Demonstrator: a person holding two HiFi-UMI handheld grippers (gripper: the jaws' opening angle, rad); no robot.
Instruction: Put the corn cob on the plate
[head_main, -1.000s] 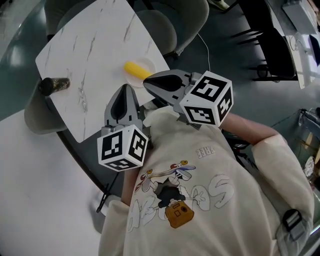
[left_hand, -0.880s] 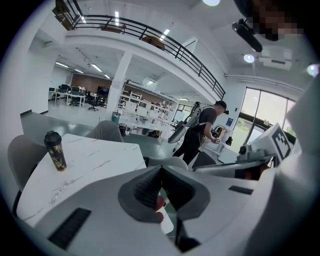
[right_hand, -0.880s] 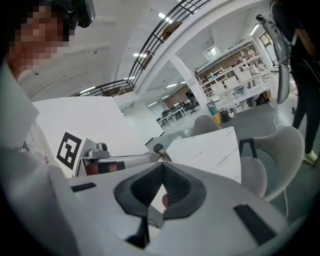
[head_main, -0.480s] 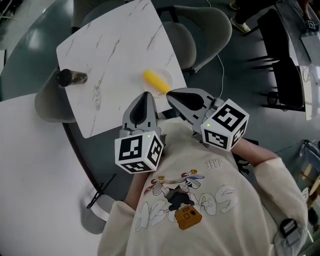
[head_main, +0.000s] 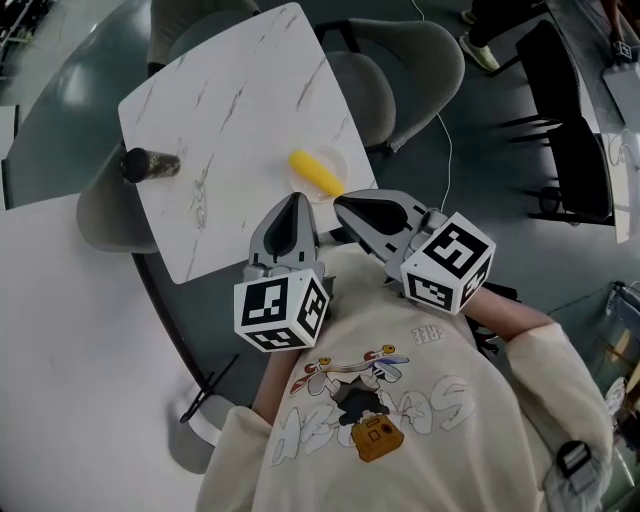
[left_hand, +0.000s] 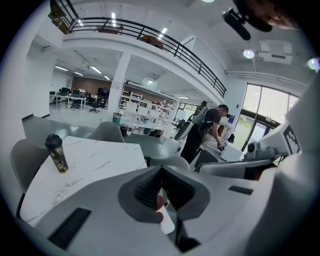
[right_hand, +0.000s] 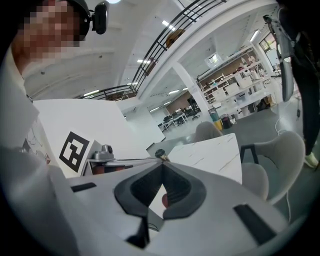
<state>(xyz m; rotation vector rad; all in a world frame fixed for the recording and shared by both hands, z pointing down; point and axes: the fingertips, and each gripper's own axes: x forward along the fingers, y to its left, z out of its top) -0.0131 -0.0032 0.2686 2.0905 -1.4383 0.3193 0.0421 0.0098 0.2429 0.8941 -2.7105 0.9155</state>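
The yellow corn cob (head_main: 313, 172) lies on a small white plate (head_main: 338, 156) at the near right corner of the white marble table (head_main: 240, 110). My left gripper (head_main: 297, 201) is shut and empty, its tip over the table's near edge, just short of the plate. My right gripper (head_main: 343, 204) is shut and empty too, its tip just off the table corner beside the plate. Neither gripper view shows the corn: the left gripper (left_hand: 161, 169) and the right gripper (right_hand: 162, 164) each show only their meeting jaws there.
A dark patterned cup (head_main: 150, 163) stands at the table's far left corner, also seen as the cup (left_hand: 56, 152). Grey chairs (head_main: 400, 70) ring the table. A larger white table (head_main: 70, 350) lies to the left. A person (left_hand: 210, 127) stands far off.
The head view has shifted, so the table, corn and grippers now sit further right and lower in the picture. Both grippers stay shut and keep their places by the plate.
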